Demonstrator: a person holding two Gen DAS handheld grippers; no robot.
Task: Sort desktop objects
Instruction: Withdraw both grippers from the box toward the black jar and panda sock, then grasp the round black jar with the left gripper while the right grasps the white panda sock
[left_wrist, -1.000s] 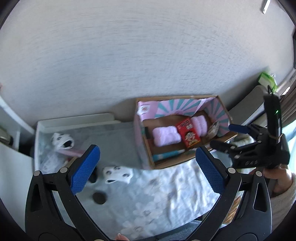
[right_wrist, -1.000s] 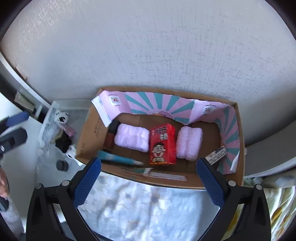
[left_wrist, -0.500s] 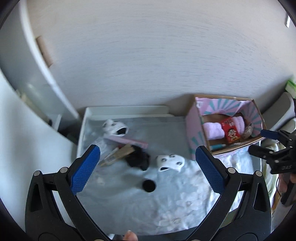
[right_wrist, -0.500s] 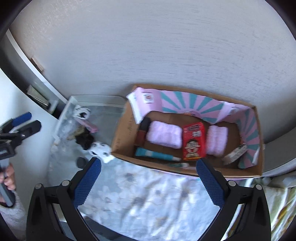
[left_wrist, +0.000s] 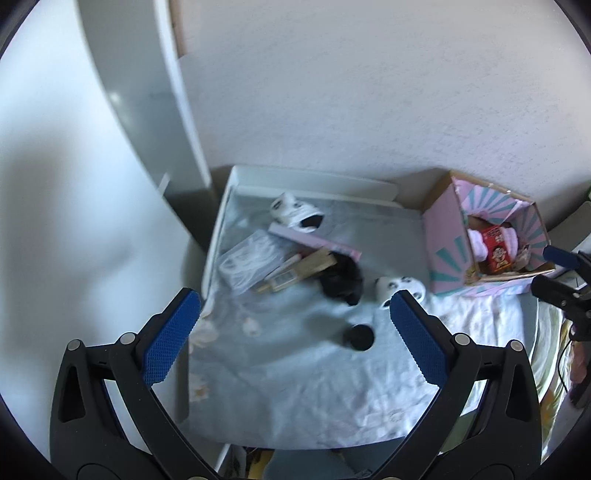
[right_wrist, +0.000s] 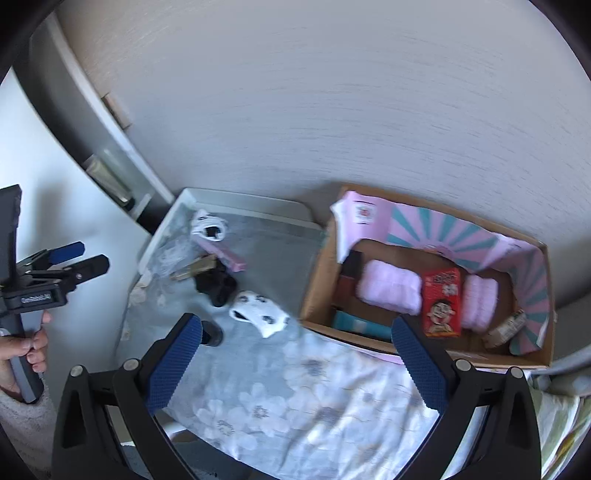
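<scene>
A cardboard box (right_wrist: 319, 284) lined in pink and teal holds two pink towels (right_wrist: 389, 290), a red carton (right_wrist: 441, 301) and a teal tube (right_wrist: 354, 321). The left wrist view shows the same box (left_wrist: 443, 229) at the right. Left of it on the cloth lie a panda sock (left_wrist: 400, 288), a black bundle (left_wrist: 341, 277), a small black cap (left_wrist: 358, 336), a pink long box (left_wrist: 314, 240), a clear bag (left_wrist: 247, 258) and a second white sock (left_wrist: 295, 212). My left gripper (left_wrist: 295, 306) hangs open above these, holding nothing. My right gripper (right_wrist: 297, 325) is open too, above the cloth in front of the box.
A white tray rim (left_wrist: 314, 181) borders the cloth at the wall. A white cabinet (left_wrist: 147, 110) stands on the left. The flowered cloth (right_wrist: 314, 387) runs to the near edge. A hand (right_wrist: 26, 343) holds the left gripper at the far left.
Both grippers have drawn back and up. The left view has swung left from the box to the loose items. The right view has backed off the box. Nothing was picked up.
</scene>
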